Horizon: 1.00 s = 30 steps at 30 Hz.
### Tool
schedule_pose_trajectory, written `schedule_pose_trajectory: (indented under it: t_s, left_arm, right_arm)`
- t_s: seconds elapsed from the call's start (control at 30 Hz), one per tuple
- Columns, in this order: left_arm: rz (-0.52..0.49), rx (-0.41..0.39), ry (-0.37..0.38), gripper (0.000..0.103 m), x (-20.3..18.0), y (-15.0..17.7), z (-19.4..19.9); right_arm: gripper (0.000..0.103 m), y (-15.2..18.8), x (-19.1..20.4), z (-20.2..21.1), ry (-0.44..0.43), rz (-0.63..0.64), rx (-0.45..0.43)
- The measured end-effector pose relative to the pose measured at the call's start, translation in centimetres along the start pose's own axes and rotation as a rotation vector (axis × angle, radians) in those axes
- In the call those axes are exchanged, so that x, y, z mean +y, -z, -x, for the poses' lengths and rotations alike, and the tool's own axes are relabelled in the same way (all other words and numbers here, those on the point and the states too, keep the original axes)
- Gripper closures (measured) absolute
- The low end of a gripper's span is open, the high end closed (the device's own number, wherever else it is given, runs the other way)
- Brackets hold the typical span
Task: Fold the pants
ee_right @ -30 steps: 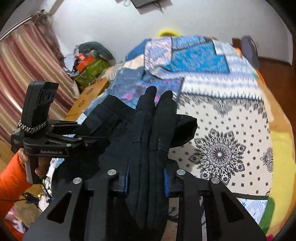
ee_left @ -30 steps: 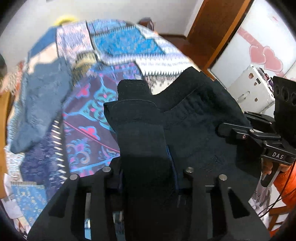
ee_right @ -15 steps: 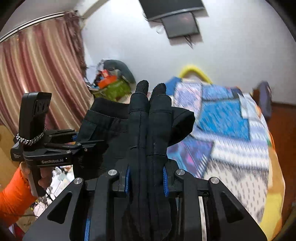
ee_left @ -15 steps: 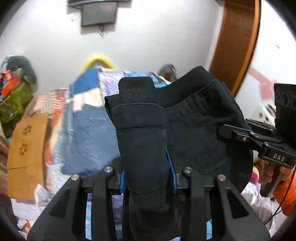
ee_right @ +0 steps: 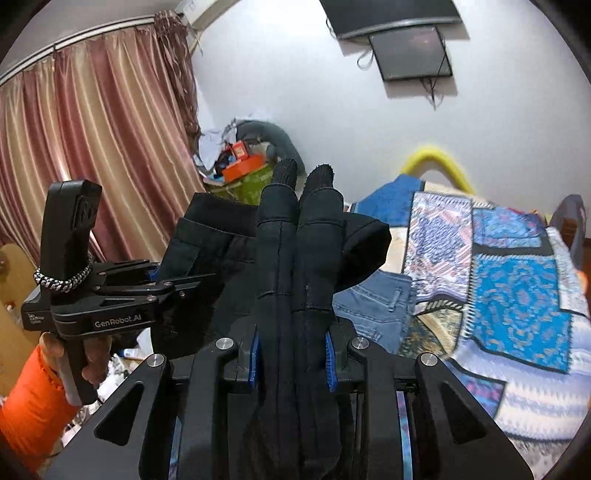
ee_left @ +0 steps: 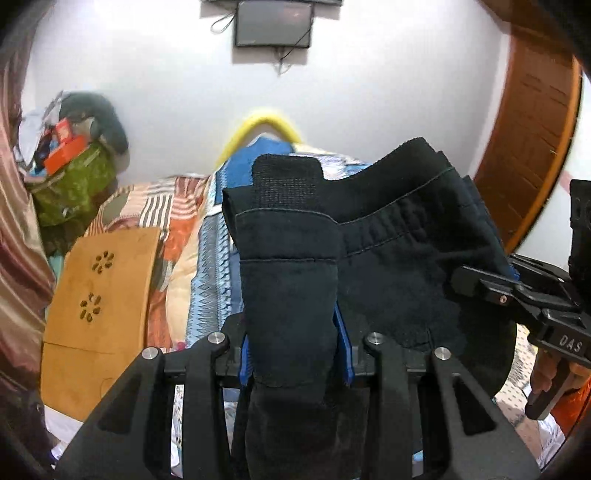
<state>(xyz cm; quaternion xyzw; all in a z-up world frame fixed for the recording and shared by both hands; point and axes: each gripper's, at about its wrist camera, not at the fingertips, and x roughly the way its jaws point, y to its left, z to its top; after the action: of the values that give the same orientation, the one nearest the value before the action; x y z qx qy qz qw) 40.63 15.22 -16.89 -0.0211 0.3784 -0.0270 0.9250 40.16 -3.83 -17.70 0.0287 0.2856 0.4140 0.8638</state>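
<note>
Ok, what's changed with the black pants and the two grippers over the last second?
Both grippers tilted up: a second ago they looked down on the patterned bedspread, now at the back wall and its screen. Unchanged: the left gripper and right gripper each stay shut on the black pants, bunched between them. Nothing released.

Left hand-held gripper (ee_left: 291, 314) clamped, right hand-held gripper (ee_right: 293, 306) clamped (both raised)
</note>
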Motion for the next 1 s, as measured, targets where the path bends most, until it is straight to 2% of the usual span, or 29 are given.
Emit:
schedule_pose_trajectory:
  t_s: [0.1,0.2,0.37,0.5,0.63,0.73,0.8,0.93,0.97,1.0]
  left_arm:
    - [0.016,0.023,0.004,0.067,1.6,0.1,-3.2]
    - [0.018,0.082,0.002,0.067,3.1,-0.5,-7.9]
    - [0.018,0.133,-0.01,0.067,4.6,-1.2,-14.5]
    - [0.019,0.169,-0.019,0.067,5.2,-0.6,-19.3]
    - [0.041,0.247,-0.011,0.065,6.2,0.8,-22.8]
    - [0.061,0.268,-0.002,0.056,7.0,1.9,-23.4]
    - [0.074,0.262,-0.021,0.049,7.5,2.0,-23.0]
    - [0.087,0.243,-0.071,0.047,8.6,2.1,-20.2]
    - [0.083,0.239,-0.089,0.047,8.8,2.1,-19.3]
    - [0.077,0.234,-0.102,0.047,9.0,2.1,-18.4]
  right_arm:
    - [0.079,0.2,-0.7,-2.7,0.008,0.016,0.032]
    - [0.079,0.3,-1.8,-5.8,0.03,0.021,0.057]
    - [0.079,0.8,-3.8,-10.5,0.075,0.025,0.108]
    - [0.08,0.8,-6.3,-13.4,0.09,-0.015,0.149]
    - [0.08,1.8,-8.5,-16.4,0.118,-0.042,0.234]
    - [0.078,3.2,-9.0,-17.9,0.161,0.002,0.308]
    - [0.074,3.8,-9.2,-17.9,0.178,0.023,0.335]
    - [0.07,4.0,-9.7,-16.2,0.192,0.008,0.354]
    - [0.068,4.0,-9.6,-15.4,0.195,0.006,0.362]
    - [0.061,3.9,-9.6,-14.9,0.206,0.01,0.367]
